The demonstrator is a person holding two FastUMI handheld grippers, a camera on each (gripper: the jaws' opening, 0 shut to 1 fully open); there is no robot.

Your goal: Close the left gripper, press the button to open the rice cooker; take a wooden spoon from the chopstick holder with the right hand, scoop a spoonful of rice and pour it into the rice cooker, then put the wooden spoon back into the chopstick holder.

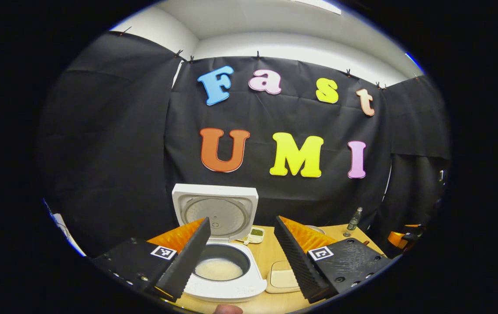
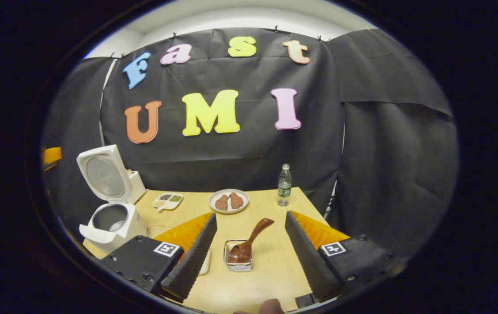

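At the bottom centre of the right gripper view, the spoon (image 2: 249, 244) stands bowl-down in the holder (image 2: 238, 258), a small metal basket on the table (image 2: 270, 270). Its long axis leans: the handle climbs toward the upper right of the frame, its tip pointing at the bottle (image 2: 284, 185) farther back. The right gripper (image 2: 251, 248) hangs before it with jaws spread wide and gripping nothing, the spoon framed between them but not touched.

The cooker (image 1: 227, 266) sits at lower centre of the left gripper view, lid (image 1: 216, 213) tipped up, pale rice (image 1: 218, 269) lying in the pot. The left gripper (image 1: 242, 250) is likewise released, fingers well apart either side of the pot.

Judging by the open lid, the rice already in the pot and the spoon in its basket, the work looks at or near its end. If the scoop is yet to come, the right jaws would need to drop and pinch the slanted handle across its width.

A plate (image 2: 228, 201) and a small tray (image 2: 168, 200) lie toward the back.
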